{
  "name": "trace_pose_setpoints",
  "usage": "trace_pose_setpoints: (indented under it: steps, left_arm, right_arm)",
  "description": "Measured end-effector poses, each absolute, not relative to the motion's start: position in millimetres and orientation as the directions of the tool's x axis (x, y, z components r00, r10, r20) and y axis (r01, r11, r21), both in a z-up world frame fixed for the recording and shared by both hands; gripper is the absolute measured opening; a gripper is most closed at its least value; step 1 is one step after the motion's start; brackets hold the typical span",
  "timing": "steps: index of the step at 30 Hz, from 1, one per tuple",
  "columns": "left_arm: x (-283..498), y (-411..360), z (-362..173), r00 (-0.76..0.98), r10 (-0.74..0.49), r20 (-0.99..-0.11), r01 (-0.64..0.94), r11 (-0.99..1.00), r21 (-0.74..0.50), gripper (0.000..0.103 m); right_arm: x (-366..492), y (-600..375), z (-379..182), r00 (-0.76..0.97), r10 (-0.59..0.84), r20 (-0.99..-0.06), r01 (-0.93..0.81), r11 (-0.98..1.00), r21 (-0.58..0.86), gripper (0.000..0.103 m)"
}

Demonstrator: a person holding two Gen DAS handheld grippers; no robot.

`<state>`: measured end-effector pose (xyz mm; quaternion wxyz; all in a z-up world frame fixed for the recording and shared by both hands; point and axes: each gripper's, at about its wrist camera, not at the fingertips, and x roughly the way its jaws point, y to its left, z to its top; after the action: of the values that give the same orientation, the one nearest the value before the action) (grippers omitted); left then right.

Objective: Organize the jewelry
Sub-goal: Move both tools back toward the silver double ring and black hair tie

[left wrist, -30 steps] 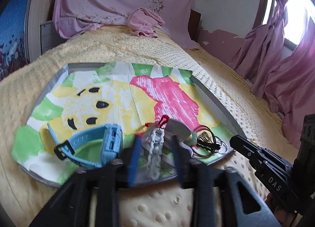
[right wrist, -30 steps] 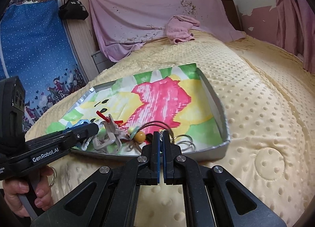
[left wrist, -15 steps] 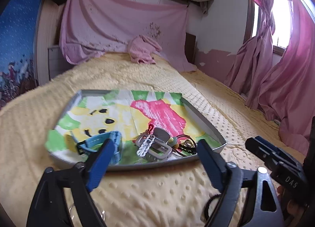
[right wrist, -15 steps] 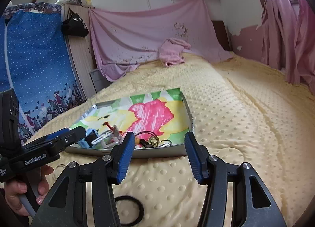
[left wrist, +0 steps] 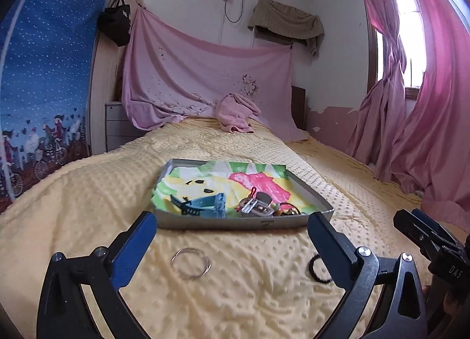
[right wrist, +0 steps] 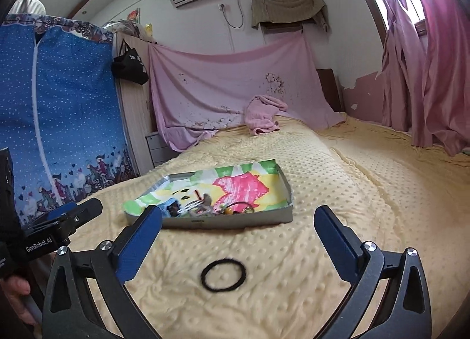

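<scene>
Claws, left [left wrist: 232, 239] and right [right wrist: 238, 236], spread empty above the yellow bed [left wrist: 88, 192], each lined up on one loose ring: clear bangle [left wrist: 191, 263], black hair tie [right wrist: 223, 275].

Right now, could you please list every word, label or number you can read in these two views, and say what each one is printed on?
"GenRobot.AI": white print on the black left gripper body, right wrist view.
"DAS": on the black right gripper body, left wrist view.
White marks on the black hanging bag: too blurred to read.
Small mark on the grey metal tray front wall: too small to read.
</scene>
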<state>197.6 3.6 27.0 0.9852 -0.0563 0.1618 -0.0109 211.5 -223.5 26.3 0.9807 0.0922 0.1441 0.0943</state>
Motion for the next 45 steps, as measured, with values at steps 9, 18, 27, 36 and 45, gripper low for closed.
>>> trace_pose_setpoints:
  steps: [9,18,27,36,45]
  left_arm:
    - [172.2,10.2,16.3,0.936,0.005,-0.351,-0.035,0.996,-0.079,0.103]
    - [170.1,18.6,7.8,0.927,0.037,-0.373,-0.065,0.996,-0.062,0.103]
    - [177.7,22.5,2.3,0.913,0.067,-0.402,-0.098,0.994,-0.056,0.103]
    - [195.9,27.3,-1.3,0.9,0.125,-0.417,-0.157,0.987,-0.042,0.103]
    - [229.9,38.3,-18.1,0.859,0.11,-0.5,-0.172,0.982,-0.079,0.103]
  right_arm:
    - [183.7,-213.6,17.5,0.919,0.222,-0.326,-0.176,0.971,0.165,0.102]
    - [190.6,-206.4,9.4,0.907,0.225,-0.356,-0.176,0.97,0.166,0.102]
    - [200.3,-199.0,4.8,0.9,0.227,-0.372,-0.178,0.971,0.161,0.102]
    - [225.4,-194.2,0.2,0.893,0.223,-0.39,-0.173,0.972,0.159,0.102]
    - [264.2,-183.4,-22.9,0.845,0.249,-0.472,-0.188,0.967,0.174,0.102]
